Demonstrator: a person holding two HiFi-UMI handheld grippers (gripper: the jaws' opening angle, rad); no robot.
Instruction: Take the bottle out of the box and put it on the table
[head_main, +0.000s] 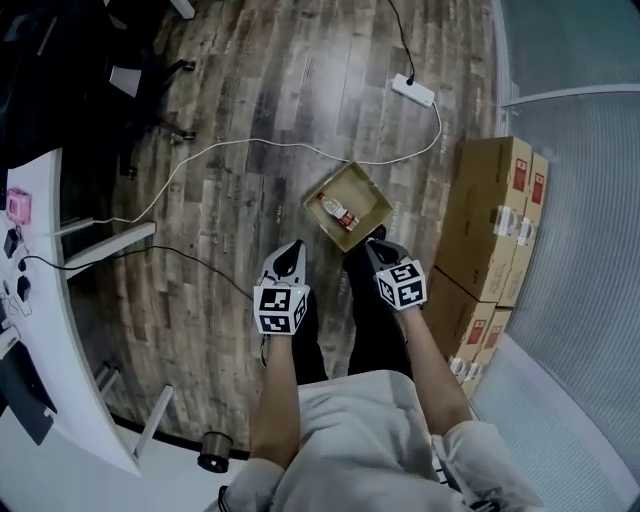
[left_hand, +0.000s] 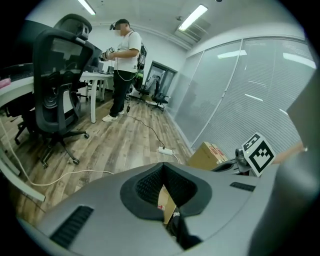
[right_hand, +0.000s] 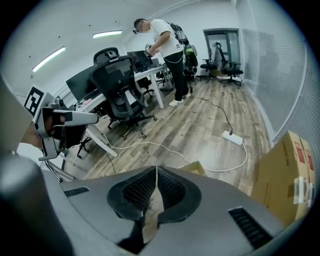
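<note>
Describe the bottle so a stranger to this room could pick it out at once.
Find the stack of closed cartons along the glass wall, on the right in the head view. Just left of it, an open box sits on the wood floor. The bottle lies inside, the only thing in it, small with a red label.

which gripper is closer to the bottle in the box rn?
Right, by a little. The right gripper sits at the box's near corner, close beside the bottle. The left gripper is over the floor, clear of the box's left edge.
</note>
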